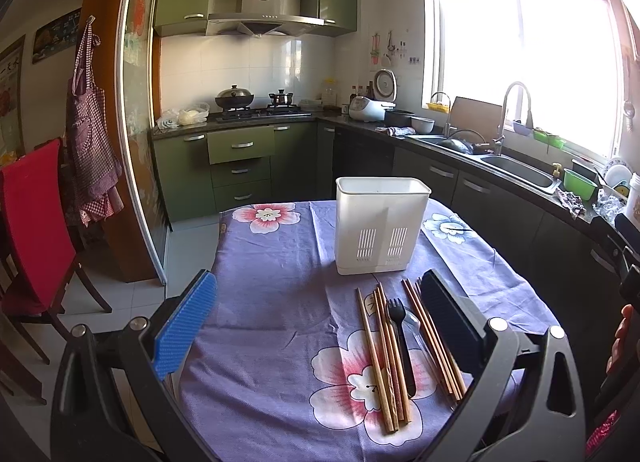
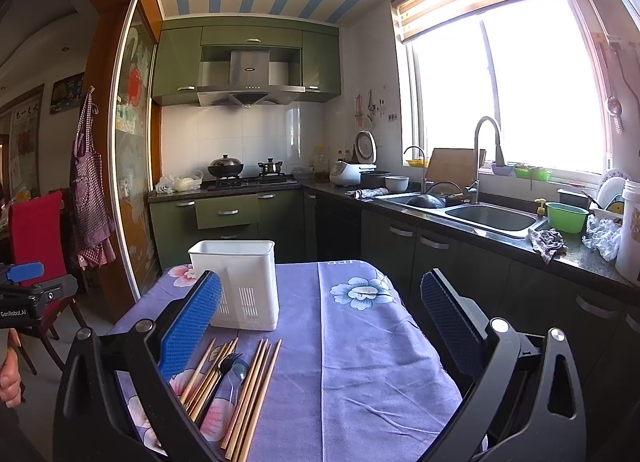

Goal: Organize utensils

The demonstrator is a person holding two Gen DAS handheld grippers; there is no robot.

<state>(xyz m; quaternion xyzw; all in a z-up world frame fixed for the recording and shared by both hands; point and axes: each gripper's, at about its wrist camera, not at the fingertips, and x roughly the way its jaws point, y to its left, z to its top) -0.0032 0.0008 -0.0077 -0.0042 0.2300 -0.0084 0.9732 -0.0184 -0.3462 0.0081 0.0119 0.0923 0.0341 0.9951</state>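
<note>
A white plastic utensil holder point(image 1: 380, 226) stands upright on the table with the purple floral cloth point(image 1: 272, 286); it also shows in the right wrist view point(image 2: 240, 286). Several wooden chopsticks point(image 1: 380, 358) lie in a loose row in front of it, with a black plastic fork point(image 1: 400, 338) among them. In the right wrist view the chopsticks point(image 2: 256, 390), the fork point(image 2: 218, 378) and a clear spoon point(image 2: 237, 376) lie together. My left gripper point(image 1: 320, 322) is open above the cloth, its right finger beside the chopsticks. My right gripper point(image 2: 320, 326) is open and empty, to the right of the utensils.
A red chair point(image 1: 36, 222) stands left of the table. Green kitchen cabinets point(image 1: 240, 158) and a stove are beyond it. A counter with a sink point(image 2: 492, 218), a green bowl point(image 2: 566, 217) and dishes runs along the right under the window.
</note>
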